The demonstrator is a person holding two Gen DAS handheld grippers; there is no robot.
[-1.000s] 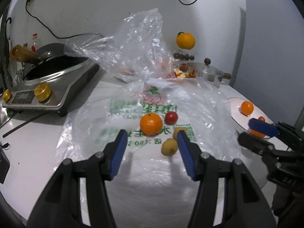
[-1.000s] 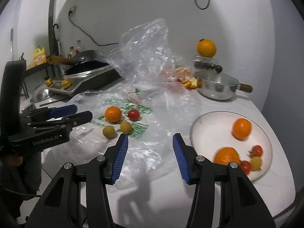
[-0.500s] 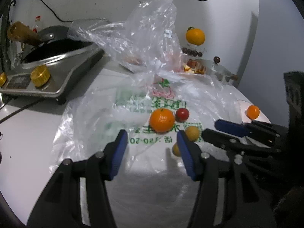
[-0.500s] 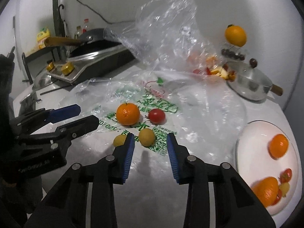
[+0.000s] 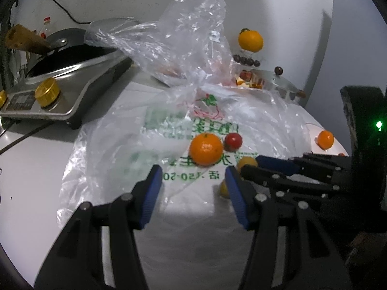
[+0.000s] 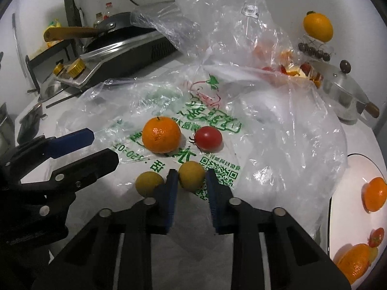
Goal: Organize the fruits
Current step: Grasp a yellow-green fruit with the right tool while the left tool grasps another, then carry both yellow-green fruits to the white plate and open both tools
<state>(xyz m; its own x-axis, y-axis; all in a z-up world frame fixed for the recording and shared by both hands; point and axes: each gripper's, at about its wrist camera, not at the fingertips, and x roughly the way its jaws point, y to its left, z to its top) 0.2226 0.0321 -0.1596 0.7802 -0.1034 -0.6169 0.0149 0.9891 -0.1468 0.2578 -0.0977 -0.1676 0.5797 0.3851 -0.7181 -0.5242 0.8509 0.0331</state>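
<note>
A flattened printed plastic bag (image 6: 217,120) carries a mandarin (image 6: 161,134), a red tomato (image 6: 208,138) and two small yellow fruits. My right gripper (image 6: 191,172) is shut on the nearer yellow fruit (image 6: 191,177), its blue pads pressing both sides. The other yellow fruit (image 6: 148,183) lies just left of it. My left gripper (image 5: 193,171) hovers open over the bag with nothing between its fingers, in front of the mandarin (image 5: 205,148). It also shows in the right wrist view, as the left gripper (image 6: 101,146). A white plate (image 6: 348,193) at the right holds more fruit.
An induction cooker (image 5: 60,91) with a wok stands at the back left. A steel lidded pot (image 6: 343,89) sits at the back right, with an orange (image 6: 318,27) on a stand behind it. A crumpled clear bag (image 6: 217,24) rises behind the printed one.
My right gripper has swung left from beside the plate to the loose fruits and closed on a small yellow fruit. The left gripper has hardly moved and stays open.
</note>
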